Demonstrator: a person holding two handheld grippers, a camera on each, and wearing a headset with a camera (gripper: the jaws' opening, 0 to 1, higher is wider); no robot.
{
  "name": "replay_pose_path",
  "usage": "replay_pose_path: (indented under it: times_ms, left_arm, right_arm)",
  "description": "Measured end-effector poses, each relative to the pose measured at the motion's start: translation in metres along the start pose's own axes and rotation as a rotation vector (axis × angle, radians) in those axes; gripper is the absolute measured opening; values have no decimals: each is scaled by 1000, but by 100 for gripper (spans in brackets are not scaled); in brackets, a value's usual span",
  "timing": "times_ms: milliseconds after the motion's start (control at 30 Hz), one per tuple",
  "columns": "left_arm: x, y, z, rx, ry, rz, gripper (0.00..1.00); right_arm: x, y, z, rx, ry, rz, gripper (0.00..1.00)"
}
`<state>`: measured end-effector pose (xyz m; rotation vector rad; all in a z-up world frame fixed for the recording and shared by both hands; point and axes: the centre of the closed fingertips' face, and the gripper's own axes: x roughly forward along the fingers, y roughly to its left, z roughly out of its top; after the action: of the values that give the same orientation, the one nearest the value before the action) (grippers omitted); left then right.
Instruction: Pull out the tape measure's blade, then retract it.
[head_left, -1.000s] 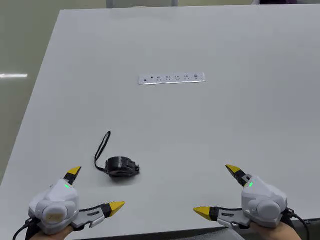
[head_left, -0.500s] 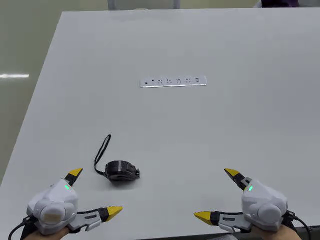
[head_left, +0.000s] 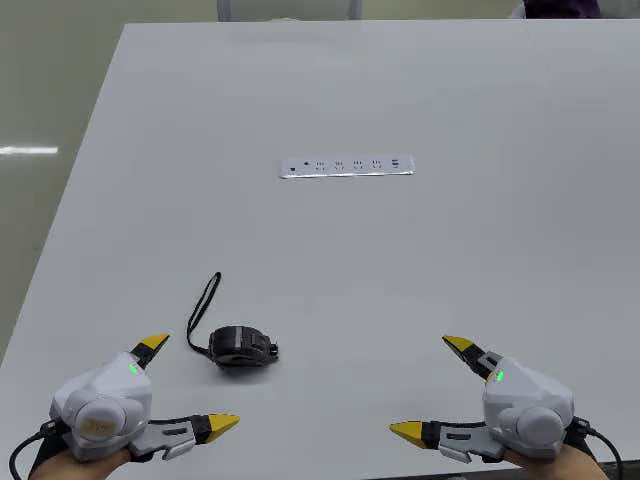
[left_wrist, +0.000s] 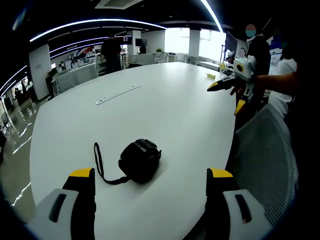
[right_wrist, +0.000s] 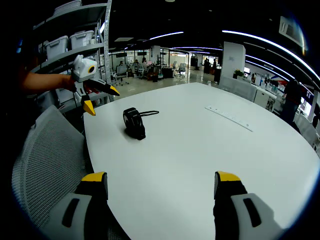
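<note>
A black tape measure (head_left: 241, 346) with a black wrist strap (head_left: 201, 305) lies on the white table (head_left: 340, 240), near its front left. Its blade is inside the case. My left gripper (head_left: 186, 385) is open at the front left edge, just short of the tape measure (left_wrist: 140, 160). My right gripper (head_left: 436, 388) is open at the front right edge, well apart from the tape measure (right_wrist: 134, 122). In the left gripper view the right gripper (left_wrist: 228, 95) shows at the right; in the right gripper view the left gripper (right_wrist: 98, 98) shows at the left.
A white power strip (head_left: 346, 166) lies flat across the middle of the table. A mesh chair back (left_wrist: 265, 160) stands at the table's near edge. Shelves with storage boxes (right_wrist: 70, 40) and an open office lie beyond.
Both grippers have drawn slightly back toward the table's near edge, the left one farther from the tape measure. The tape measure has not moved; the head camera has tilted a little.
</note>
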<state>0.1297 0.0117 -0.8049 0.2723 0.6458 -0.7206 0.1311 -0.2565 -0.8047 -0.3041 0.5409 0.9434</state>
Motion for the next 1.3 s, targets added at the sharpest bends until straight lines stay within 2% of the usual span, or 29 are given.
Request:
replay_pose_path:
  times_ms: [133,233,600,900,1300]
  left_arm:
    - [3,2,0,11,8,-12,86]
    - [5,2,4,47,-14,-25,83]
    - [14,9,-1,81,25,-54,79]
    - [24,10,-8,147,75,-92,73]
    - [34,14,-5,222,106,-141,67]
  right_arm:
    - [2,-1,2,-19,3,13,87]
    - [5,-2,2,-25,10,28,86]
    - [15,-3,7,-79,18,77,82]
    - [25,-1,9,-136,36,127,80]
    - [42,-3,15,-200,43,193,74]
